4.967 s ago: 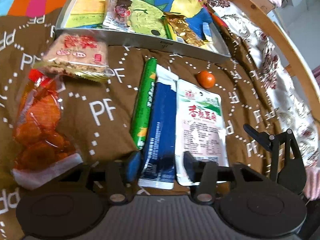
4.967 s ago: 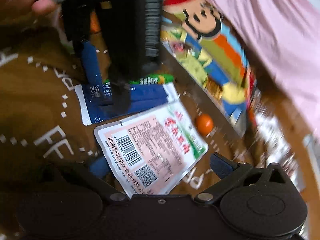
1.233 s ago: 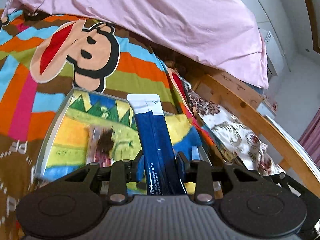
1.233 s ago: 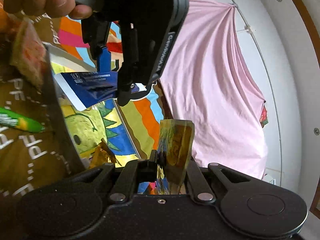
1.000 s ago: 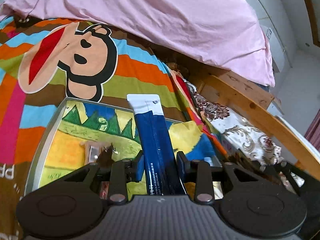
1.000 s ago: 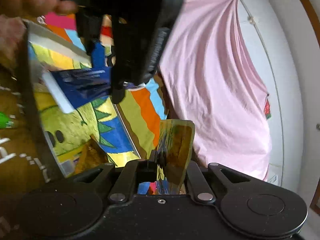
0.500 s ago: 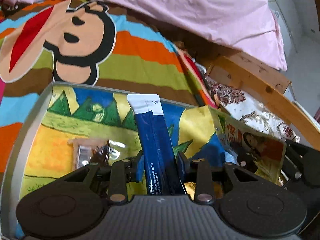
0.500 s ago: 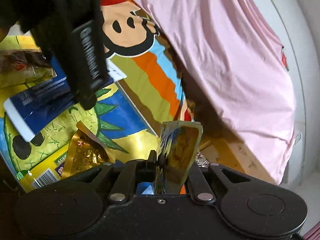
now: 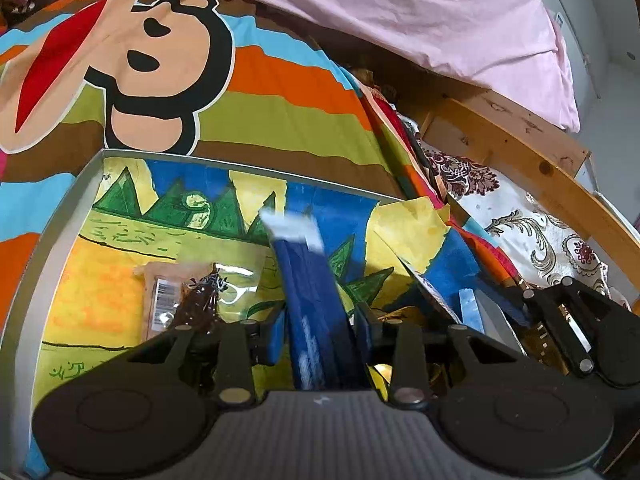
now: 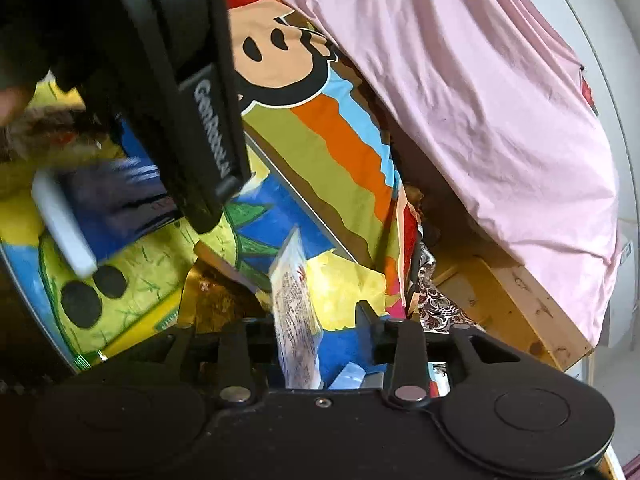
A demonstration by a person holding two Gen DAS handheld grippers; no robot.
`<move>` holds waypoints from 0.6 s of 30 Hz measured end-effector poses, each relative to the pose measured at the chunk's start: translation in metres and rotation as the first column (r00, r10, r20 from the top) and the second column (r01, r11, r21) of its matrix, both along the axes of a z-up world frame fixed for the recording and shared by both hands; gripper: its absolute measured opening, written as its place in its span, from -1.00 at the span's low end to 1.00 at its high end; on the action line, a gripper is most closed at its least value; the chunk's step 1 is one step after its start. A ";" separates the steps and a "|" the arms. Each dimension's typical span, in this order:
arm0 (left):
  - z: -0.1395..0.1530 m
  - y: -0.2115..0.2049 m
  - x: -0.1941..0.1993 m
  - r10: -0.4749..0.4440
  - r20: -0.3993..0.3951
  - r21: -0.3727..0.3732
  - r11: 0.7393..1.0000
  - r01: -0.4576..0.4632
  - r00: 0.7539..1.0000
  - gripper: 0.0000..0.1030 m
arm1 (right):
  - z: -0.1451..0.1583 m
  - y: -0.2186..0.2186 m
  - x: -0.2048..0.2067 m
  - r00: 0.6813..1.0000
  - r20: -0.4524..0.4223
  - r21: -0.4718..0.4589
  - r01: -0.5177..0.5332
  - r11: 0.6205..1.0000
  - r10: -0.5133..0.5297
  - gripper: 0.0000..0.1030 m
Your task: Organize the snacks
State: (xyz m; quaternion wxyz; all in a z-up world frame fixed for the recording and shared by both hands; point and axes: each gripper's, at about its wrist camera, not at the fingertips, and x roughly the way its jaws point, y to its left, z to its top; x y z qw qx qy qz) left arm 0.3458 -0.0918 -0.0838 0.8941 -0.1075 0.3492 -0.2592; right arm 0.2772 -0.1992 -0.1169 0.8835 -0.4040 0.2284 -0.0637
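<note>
My left gripper (image 9: 320,332) is shut on a long blue packet (image 9: 308,292) with a white end, which looks blurred and leans slightly left over the metal tray (image 9: 60,216). From the right wrist view the same blue packet (image 10: 120,196) hangs under the left gripper's black body (image 10: 180,80). My right gripper (image 10: 316,320) has its jaws opening. A printed snack packet (image 10: 296,300) stands on edge between them, near the left finger and apart from the right pad (image 10: 364,312), low over the tray's right end.
Inside the tray lie a clear packet of dark snack (image 9: 188,292) and a gold packet (image 10: 212,300). The tray rests on a striped cartoon blanket (image 9: 280,112). A pink sheet (image 9: 400,12) and a wooden bed rail (image 9: 520,148) lie beyond it.
The right jaws have parted and no longer pinch the printed packet, which has dropped lower. The blue packet has tipped and blurred. Both grippers came down closer over the tray.
</note>
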 end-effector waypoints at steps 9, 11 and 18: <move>0.017 0.012 -0.003 0.018 -0.009 -0.072 0.997 -0.019 1.000 -0.02 | 0.033 -0.005 0.001 0.999 -0.033 0.237 0.045 0.971 -0.038 0.19; 0.024 0.014 -0.006 0.029 0.005 -0.073 0.997 -0.028 1.000 0.05 | 0.041 -0.006 0.000 0.999 -0.034 0.283 0.048 0.958 -0.040 0.31; 0.057 0.031 -0.022 0.081 0.068 -0.079 0.994 -0.076 0.994 0.27 | 0.064 -0.004 -0.009 1.000 -0.021 0.432 0.021 0.902 -0.013 0.48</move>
